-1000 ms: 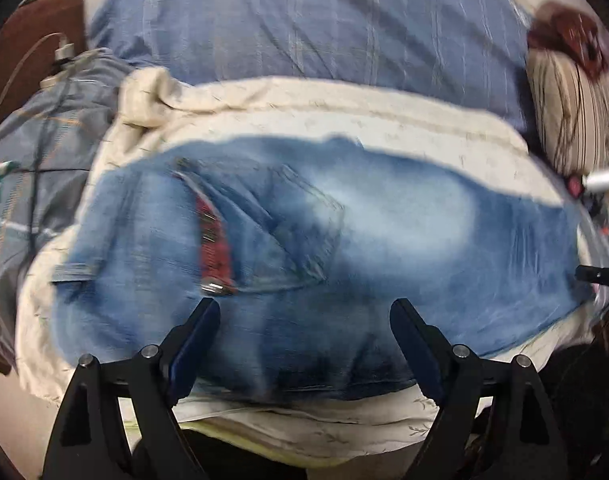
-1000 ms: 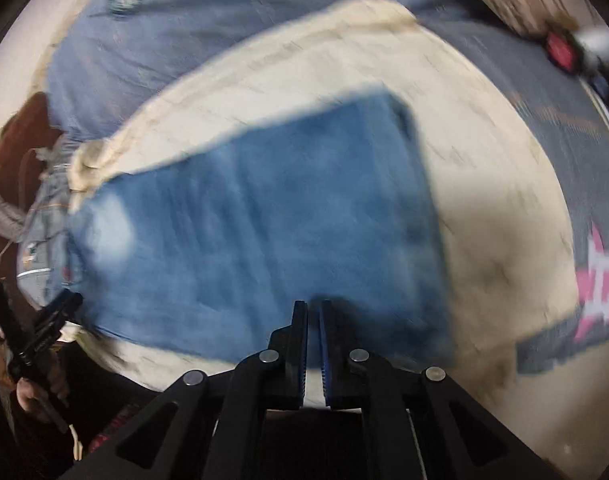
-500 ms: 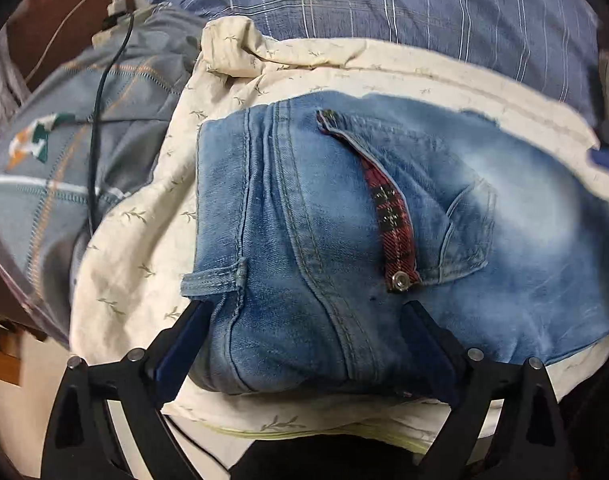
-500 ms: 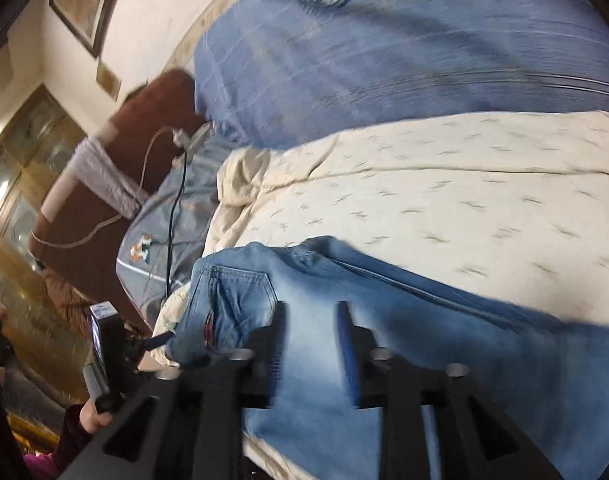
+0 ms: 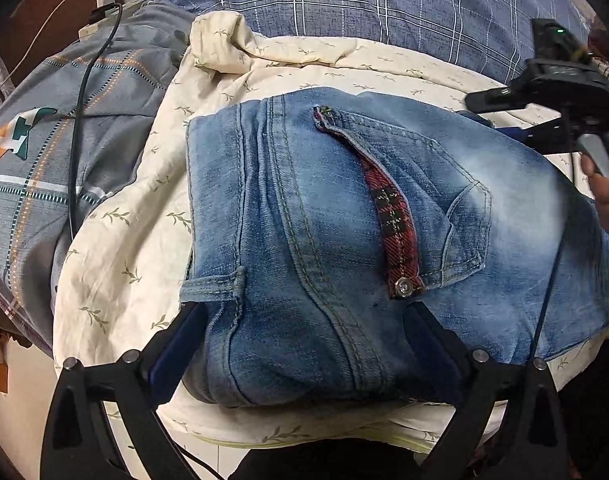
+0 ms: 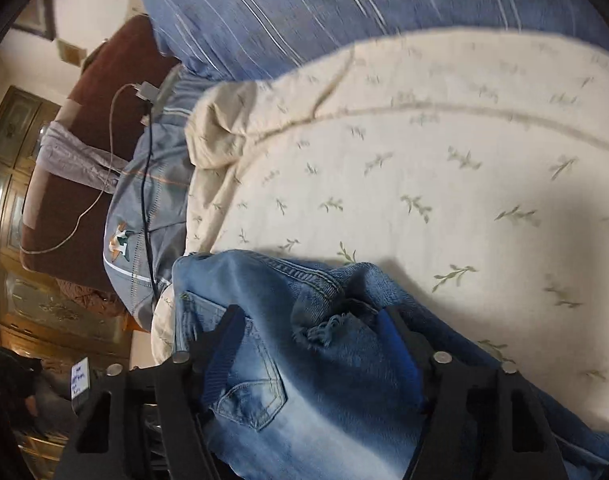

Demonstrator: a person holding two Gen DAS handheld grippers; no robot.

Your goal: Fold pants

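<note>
Blue jeans (image 5: 344, 240) lie folded on a cream leaf-print quilt (image 5: 136, 216), back pocket with a red plaid flap up. My left gripper (image 5: 300, 332) is open, its fingers astride the near waistband end of the jeans. My right gripper (image 6: 308, 340) is open low over the jeans (image 6: 288, 384), with a frayed hem end lying loose between its fingers. The right gripper also shows in the left wrist view (image 5: 552, 108), above the far right part of the jeans.
A grey-blue patterned pillow (image 5: 64, 140) with a black cable (image 5: 74, 152) and charger lies left of the quilt. A blue plaid bedsheet (image 5: 384, 4) lies behind. A brown headboard (image 6: 76, 140) and a wooden cabinet (image 6: 8, 168) stand at the left.
The right gripper was shut, swung over the jeans toward the waistband end and has opened, with a hem end now lying there. The left gripper shifted left along the jeans and stayed open.
</note>
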